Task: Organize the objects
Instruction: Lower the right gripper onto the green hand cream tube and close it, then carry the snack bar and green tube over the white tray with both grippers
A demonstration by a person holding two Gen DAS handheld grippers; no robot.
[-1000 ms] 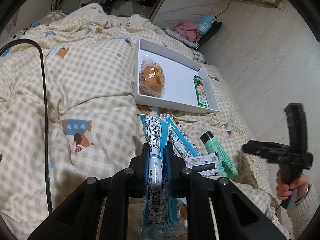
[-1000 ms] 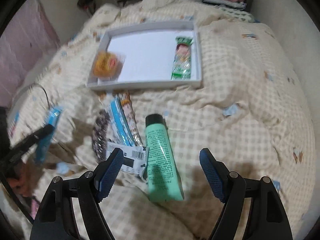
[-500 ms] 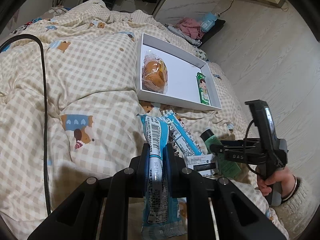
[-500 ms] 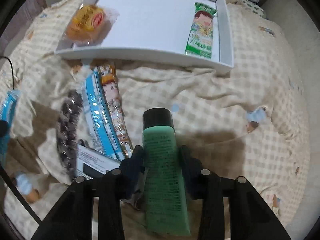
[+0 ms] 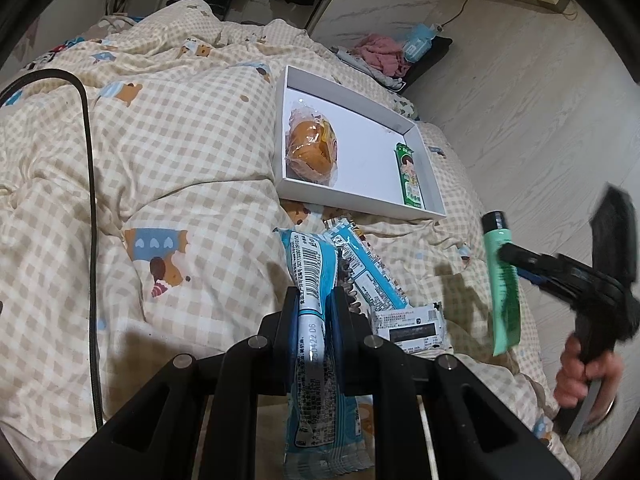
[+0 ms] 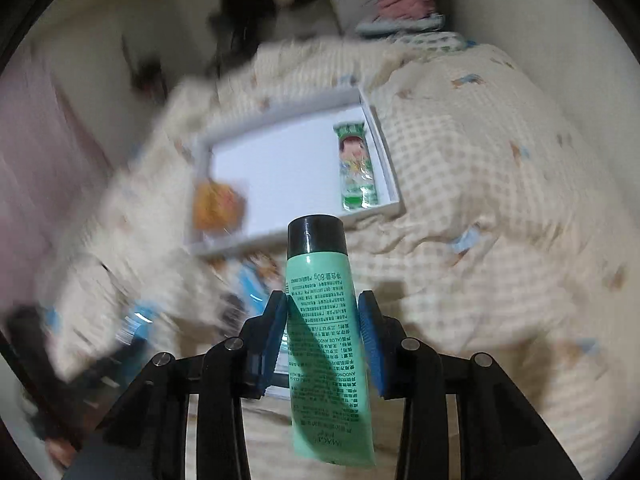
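Green tube (image 6: pixel 326 336) with its black cap pointing away is sitting clamped between the blue pads of the right gripper (image 6: pixel 323 332), off the checked quilt (image 5: pixel 180 152); those jaws have just been closing on it. From the left camera, the tube (image 5: pixel 503 280) is hanging beside the bed, the person's hand (image 5: pixel 582 376) gripping the handle. Left gripper (image 5: pixel 313 320) is pinching a blue snack packet (image 5: pixel 312 276) tightly. Beyond, a white tray (image 5: pixel 348 200) is lying on the quilt, holding a wrapped bun (image 5: pixel 312 152) and a green snack bar (image 5: pixel 410 178). More packets (image 5: pixel 372 276) are lying just in front of the tray.
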